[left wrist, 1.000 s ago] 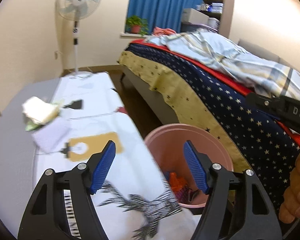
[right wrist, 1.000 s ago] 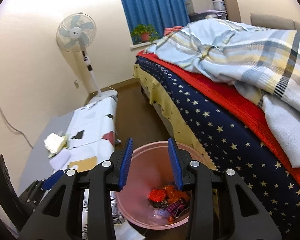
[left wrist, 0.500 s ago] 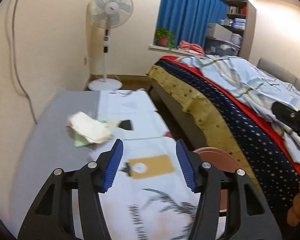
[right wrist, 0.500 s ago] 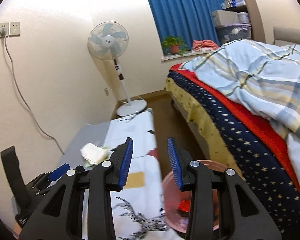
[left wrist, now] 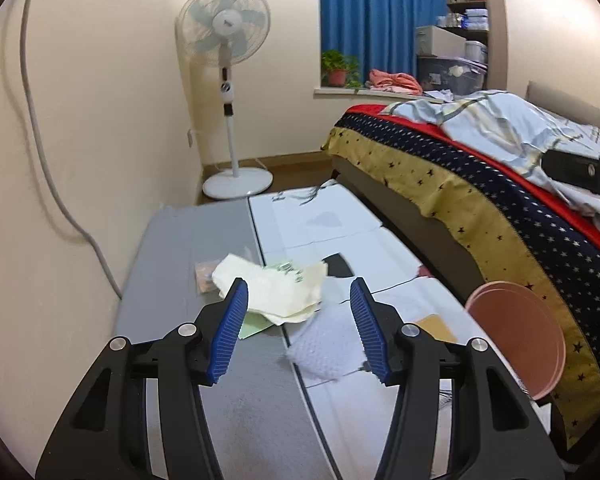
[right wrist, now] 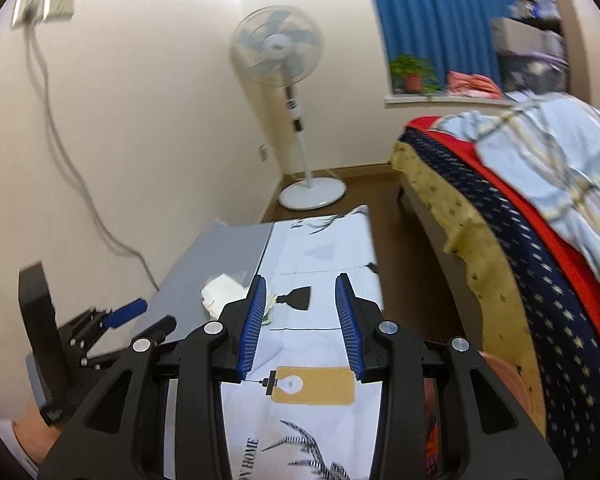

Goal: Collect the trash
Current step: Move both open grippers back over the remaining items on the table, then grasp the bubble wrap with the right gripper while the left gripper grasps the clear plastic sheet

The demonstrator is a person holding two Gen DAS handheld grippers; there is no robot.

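- Both views have swung off the pink bin, which filled the lower frame a second ago, and now face the low table; the paper pile that sat far off to the left earlier lies straight ahead of my left gripper [left wrist: 298,330].
- Left gripper's jaws have narrowed since then and now stand moderately apart, with nothing between the pads.
- Right gripper [right wrist: 302,326] is narrower, also empty, jaws parted over the printed white cloth [right wrist: 320,256].
- Crumpled cream paper [left wrist: 272,286] sits on the seam between the grey mat [left wrist: 188,264] and the cloth, just beyond my left fingertips and slightly left of centre; a white bubble-wrap scrap [left wrist: 324,342] lies nearer, between the jaws' line and toward the right pad.
- From the right wrist view the same paper [right wrist: 222,290] lies off to the left, behind the left pad, so my left hand is plainly the nearer one.
- Its longer spread runs roughly across my jaws, so I'd judge a forward, downward reach would straddle it.
- Pink bin [left wrist: 518,338] stands to the right, against the bed [left wrist: 480,200].
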